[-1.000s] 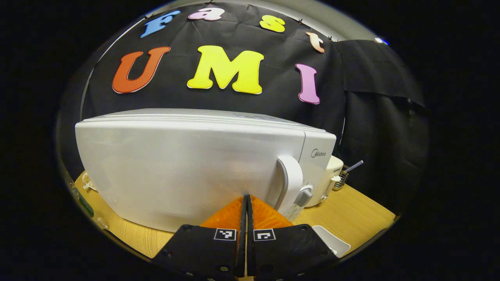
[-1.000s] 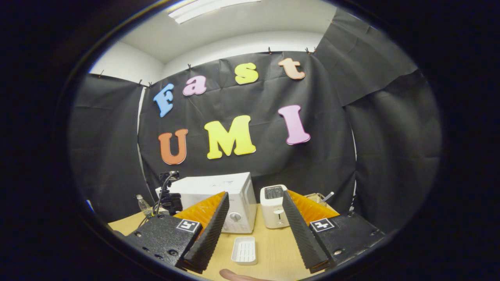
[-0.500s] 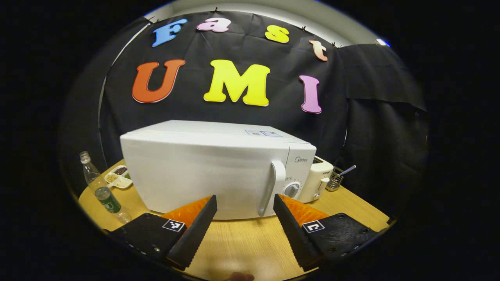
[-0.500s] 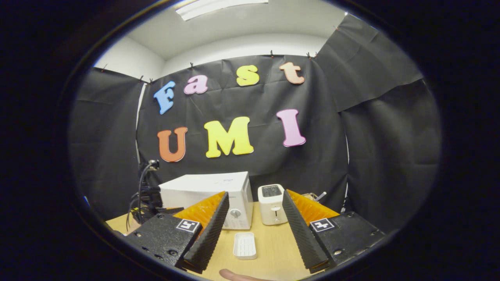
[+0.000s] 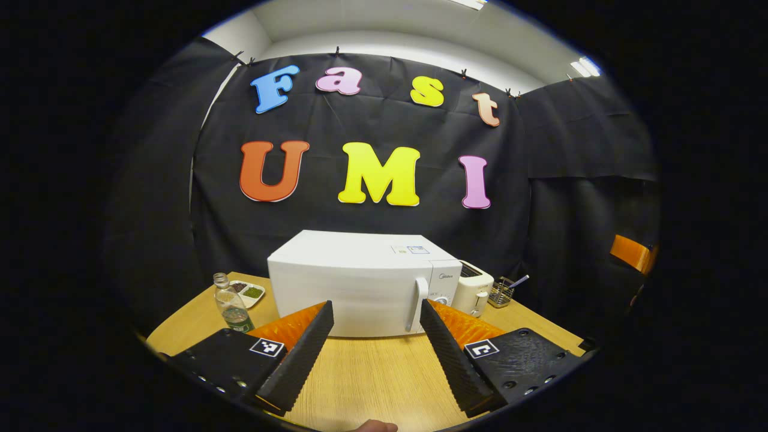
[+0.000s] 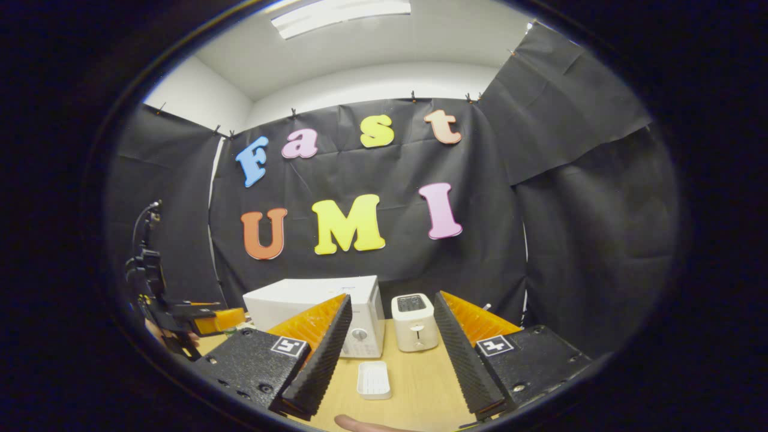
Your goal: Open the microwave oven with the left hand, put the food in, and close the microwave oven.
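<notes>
The white microwave [image 5: 354, 282] stands at the back of the wooden table [image 5: 372, 378], its door shut and its vertical handle [image 5: 418, 303] on the right side. My left gripper [image 5: 375, 351] is open, well back from the door, with nothing between its fingers. In the right gripper view the microwave [image 6: 312, 297] sits beyond my open, empty right gripper [image 6: 390, 354]. A small white ribbed tray [image 6: 374, 379] lies on the table between the right gripper's fingers, farther off. At the far left edge of that view is the left gripper [image 6: 219, 321], held by a hand.
A white toaster [image 5: 474, 288] stands right of the microwave, with a wire utensil basket [image 5: 500, 293] beyond it. A clear bottle [image 5: 231, 307] and a small divided dish [image 5: 247, 292] sit on the left. An orange chair back [image 5: 630, 252] is at the far right.
The left gripper, shut close against the microwave door a second ago, has opened and pulled well back. The right gripper has tilted up slightly and stays open.
</notes>
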Motion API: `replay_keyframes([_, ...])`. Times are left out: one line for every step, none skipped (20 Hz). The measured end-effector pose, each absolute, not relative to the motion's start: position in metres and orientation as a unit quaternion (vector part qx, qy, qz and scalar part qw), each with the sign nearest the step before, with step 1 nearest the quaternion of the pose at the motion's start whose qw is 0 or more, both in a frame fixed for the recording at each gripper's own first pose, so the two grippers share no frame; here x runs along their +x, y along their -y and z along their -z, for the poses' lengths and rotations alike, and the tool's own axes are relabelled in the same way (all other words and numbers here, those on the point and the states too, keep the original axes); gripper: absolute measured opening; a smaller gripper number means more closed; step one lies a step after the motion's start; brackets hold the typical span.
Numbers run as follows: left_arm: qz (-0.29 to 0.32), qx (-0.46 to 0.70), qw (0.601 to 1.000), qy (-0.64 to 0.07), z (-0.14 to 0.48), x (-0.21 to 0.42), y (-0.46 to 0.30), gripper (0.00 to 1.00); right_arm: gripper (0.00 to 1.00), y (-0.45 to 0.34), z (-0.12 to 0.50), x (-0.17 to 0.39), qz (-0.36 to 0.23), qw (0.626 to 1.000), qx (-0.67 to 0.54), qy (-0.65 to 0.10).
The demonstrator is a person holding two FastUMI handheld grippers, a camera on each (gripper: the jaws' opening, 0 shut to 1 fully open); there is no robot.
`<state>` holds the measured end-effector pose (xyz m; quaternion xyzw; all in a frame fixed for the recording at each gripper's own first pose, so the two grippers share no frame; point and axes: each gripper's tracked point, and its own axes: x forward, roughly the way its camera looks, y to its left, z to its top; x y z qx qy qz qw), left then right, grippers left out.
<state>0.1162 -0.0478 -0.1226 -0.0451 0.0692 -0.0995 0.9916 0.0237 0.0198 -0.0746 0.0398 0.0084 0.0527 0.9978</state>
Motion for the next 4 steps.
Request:
replay_keyframes([0.1,-0.041,0.992,-0.067,0.115,0.104,0.046,0.93,0.88,-0.015,0.068,0.018,-0.047,0.998,0.035,0.0])
replay_keyframes([0.098,-0.035,0.993,-0.062,0.106,0.089,0.042,0.93,0.88,-0.008,0.064,0.011,-0.038,0.999,0.029,0.007])
replay_keyframes([0.092,-0.026,0.994,-0.054,0.096,0.077,0.037,0.93,0.88,-0.002,0.06,0.005,-0.028,0.999,0.024,0.013])
replay_keyframes([0.084,-0.018,0.995,-0.045,0.085,0.065,0.031,0.93,0.88,0.001,0.057,-0.002,-0.023,0.999,0.023,0.016])
